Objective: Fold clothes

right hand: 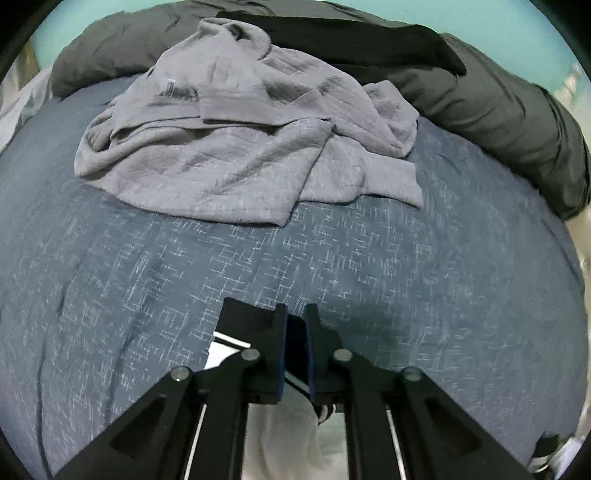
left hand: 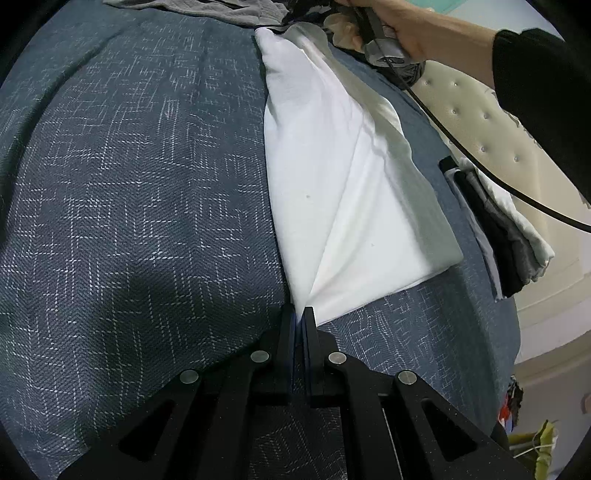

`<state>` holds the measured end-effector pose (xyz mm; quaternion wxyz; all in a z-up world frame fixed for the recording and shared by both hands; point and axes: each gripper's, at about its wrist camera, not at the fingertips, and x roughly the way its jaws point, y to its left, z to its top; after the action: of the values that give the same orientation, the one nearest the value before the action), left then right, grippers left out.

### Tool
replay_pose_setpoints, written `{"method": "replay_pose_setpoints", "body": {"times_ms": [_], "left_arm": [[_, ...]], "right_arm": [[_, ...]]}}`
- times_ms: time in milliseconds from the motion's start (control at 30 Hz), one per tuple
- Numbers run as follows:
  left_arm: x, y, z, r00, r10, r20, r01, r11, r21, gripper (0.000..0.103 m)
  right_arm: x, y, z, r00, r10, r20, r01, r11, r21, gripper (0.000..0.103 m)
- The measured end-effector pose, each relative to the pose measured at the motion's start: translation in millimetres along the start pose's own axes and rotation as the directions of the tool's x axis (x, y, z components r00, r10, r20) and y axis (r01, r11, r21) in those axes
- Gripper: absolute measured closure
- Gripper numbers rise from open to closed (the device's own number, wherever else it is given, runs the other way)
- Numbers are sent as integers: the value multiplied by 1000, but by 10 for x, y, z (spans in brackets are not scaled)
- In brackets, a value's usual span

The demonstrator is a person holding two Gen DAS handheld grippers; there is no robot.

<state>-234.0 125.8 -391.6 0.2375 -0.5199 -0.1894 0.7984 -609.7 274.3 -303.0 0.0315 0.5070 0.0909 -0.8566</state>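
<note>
A white garment (left hand: 332,184) lies folded in a long strip on the blue patterned bedspread (left hand: 129,203). My left gripper (left hand: 300,314) is shut on its near corner, and a taut crease runs up from there. At the far end a person's hand (left hand: 424,26) holds the right gripper over the garment's other end. In the right wrist view the right gripper (right hand: 296,317) has its jaws nearly together. Dark cloth sits between them, and the white garment (right hand: 284,435) hangs below. A black patch with white stripes (right hand: 240,326) shows beside the left finger.
A crumpled grey garment (right hand: 240,147) lies ahead of the right gripper, with a dark blanket (right hand: 498,110) behind it. A stack of folded clothes (left hand: 509,236) sits at the bed's right edge by a cream tufted headboard (left hand: 480,122). A black cable (left hand: 480,173) hangs across.
</note>
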Motion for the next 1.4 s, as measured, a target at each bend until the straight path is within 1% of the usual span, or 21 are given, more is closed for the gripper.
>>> {"method": "replay_pose_setpoints", "body": {"times_ms": [33, 67, 100, 167, 267, 300, 367, 433, 533, 600, 700, 733, 800, 900, 933, 967, 1000, 1067, 1267, 1300, 1400], "left_arm": [[-3, 0, -5, 1000, 1, 0, -1, 1000, 1, 100], [0, -1, -1, 1000, 0, 0, 0, 1000, 1, 100], [3, -3, 3, 1000, 0, 1, 0, 1000, 0, 100], [11, -7, 9, 1000, -1, 0, 1, 1000, -2, 100], [8, -13, 6, 1000, -1, -1, 1, 1000, 0, 100], [2, -14, 3, 1000, -1, 0, 1, 1000, 0, 100], [-4, -13, -1, 1000, 1, 0, -1, 1000, 1, 100], [-7, -13, -8, 1000, 3, 0, -3, 1000, 2, 100], [-12, -14, -9, 1000, 7, 0, -7, 1000, 5, 100], [-23, -17, -10, 1000, 8, 0, -8, 1000, 6, 100], [-35, -19, -9, 1000, 8, 1, -8, 1000, 6, 100], [-33, -22, -14, 1000, 8, 0, -8, 1000, 6, 100], [-29, -24, -21, 1000, 7, 0, -7, 1000, 6, 100], [-29, -20, -21, 1000, 4, 0, -4, 1000, 4, 100], [-30, -18, -19, 1000, 4, 0, -4, 1000, 4, 100], [-30, -16, -17, 1000, 4, 0, -4, 1000, 4, 100], [-31, -16, -17, 1000, 3, 1, -3, 1000, 3, 100], [-32, -14, -19, 1000, 2, 1, -2, 1000, 3, 100], [-35, -10, -30, 1000, 1, 0, -1, 1000, 2, 100], [-35, -9, -32, 1000, 0, 0, 0, 1000, 2, 100], [-36, -7, -38, 1000, -1, 0, 1, 1000, 2, 100]], "right_arm": [[-60, -33, -2, 999, 19, 29, -19, 1000, 20, 90], [-124, -71, 3, 997, 48, 57, -51, 998, 39, 85], [-217, -133, 16, 995, 62, 83, -68, 996, 62, 77], [-394, -240, 45, 989, 69, 129, -81, 993, 89, 68], [-717, -416, -7, 975, 94, 199, -111, 991, 75, 67], [-773, -496, -56, 970, 139, 200, -154, 986, 65, 67], [-833, -567, -201, 967, 171, 186, -182, 983, 39, 67], [-769, -591, -393, 974, 191, 124, -189, 982, -31, 67], [-603, -625, -695, 983, 179, 30, -176, 982, -70, 67], [-506, -693, -863, 985, 172, -7, -172, 983, -61, 67], [-425, -767, -991, 988, 152, -26, -154, 987, -49, 67], [-405, -771, -1009, 986, 162, -27, -163, 985, -50, 67], [-373, -726, -1041, 986, 166, -29, -168, 983, -75, 67], [-239, -657, -1079, 988, 142, -66, -149, 982, -113, 67], [-216, -643, -1093, 987, 143, -73, -151, 982, -116, 68], [-199, -637, -1102, 986, 151, -75, -158, 981, -114, 76], [-197, -631, -1115, 986, 149, -71, -157, 981, -117, 87], [-195, -621, -1142, 987, 147, -63, -154, 981, -122, 97], [-301, -718, -1109, 992, 129, -6, -129, 987, -94, 100], [-334, -750, -1096, 994, 113, 13, -111, 990, -83, 100], [-372, -868, -1072, 994, 103, 35, -102, 994, -29, 100]]}}
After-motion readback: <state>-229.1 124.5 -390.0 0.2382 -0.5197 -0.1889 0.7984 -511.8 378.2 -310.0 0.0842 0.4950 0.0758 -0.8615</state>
